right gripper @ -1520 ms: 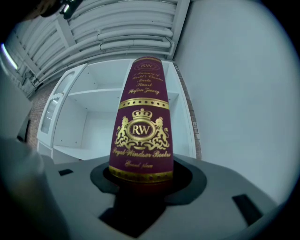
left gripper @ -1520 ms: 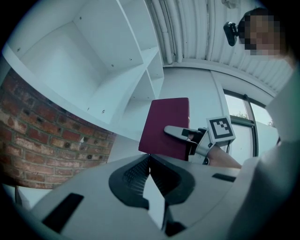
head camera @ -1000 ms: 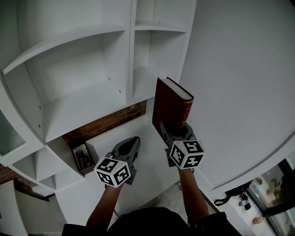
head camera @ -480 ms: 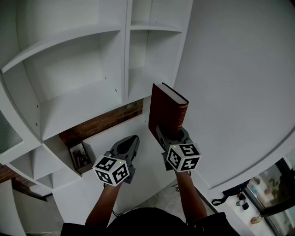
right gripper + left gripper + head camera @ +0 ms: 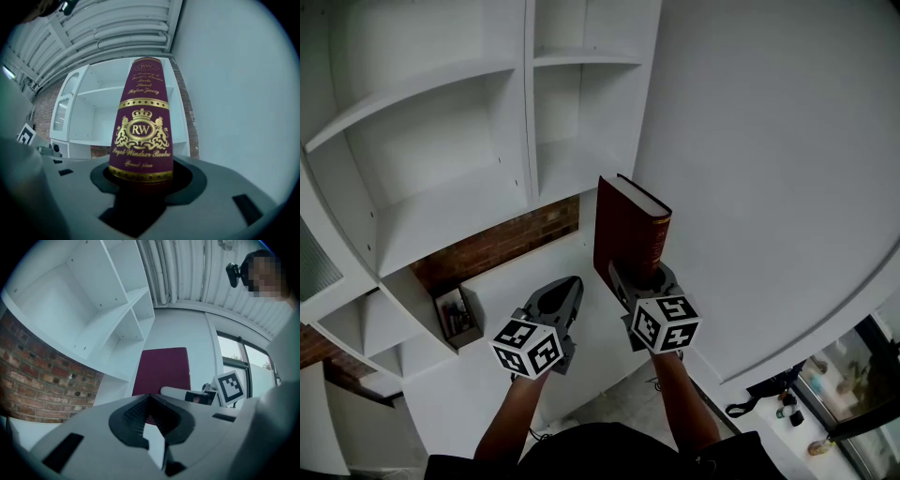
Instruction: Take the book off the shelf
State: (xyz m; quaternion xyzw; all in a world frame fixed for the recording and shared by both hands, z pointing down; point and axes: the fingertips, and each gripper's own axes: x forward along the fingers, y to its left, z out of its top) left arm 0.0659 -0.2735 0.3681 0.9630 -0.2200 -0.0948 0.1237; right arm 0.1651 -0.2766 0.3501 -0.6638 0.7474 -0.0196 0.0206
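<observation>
Head view shows the right claw (image 5: 639, 278) clenched on the lower end of the book (image 5: 626, 230), a dark red hardback standing upright out of it. The book is in the air in front of the white shelf (image 5: 459, 220), touching none of its boards, with a plain white wall (image 5: 769, 169) to its right. Right gripper view has the gilt-lettered spine rising straight from between the jaws, which press on the two covers. The left claw (image 5: 566, 291) hovers just beside, to the left and a little lower, its jaws closed together on nothing. Beyond them, the left gripper view catches the book's red cover.
</observation>
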